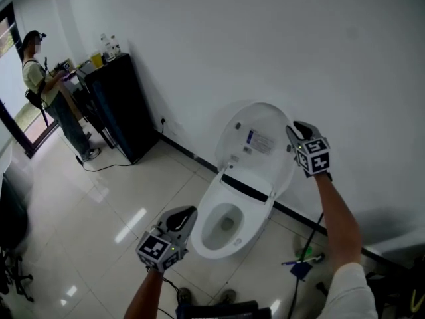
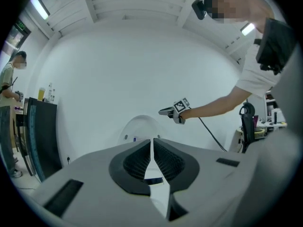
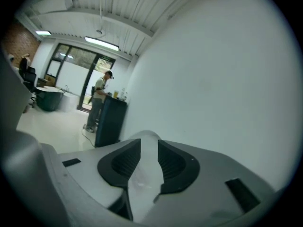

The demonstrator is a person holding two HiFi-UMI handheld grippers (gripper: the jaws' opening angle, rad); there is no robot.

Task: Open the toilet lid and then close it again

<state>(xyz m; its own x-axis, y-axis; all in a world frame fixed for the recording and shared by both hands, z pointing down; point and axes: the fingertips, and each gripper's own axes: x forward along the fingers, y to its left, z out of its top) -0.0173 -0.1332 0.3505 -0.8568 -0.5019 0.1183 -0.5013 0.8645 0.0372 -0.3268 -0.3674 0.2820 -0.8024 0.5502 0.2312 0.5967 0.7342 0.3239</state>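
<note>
One toilet lid (image 1: 255, 138) stands upright, long axis vertical, underside outward.

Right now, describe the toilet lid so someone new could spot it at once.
Against the white wall stands a white toilet, right of a black cabinet. Its lid is the raised oval panel leaning back toward the wall above the open bowl, the only part bearing a small blue label.
</note>
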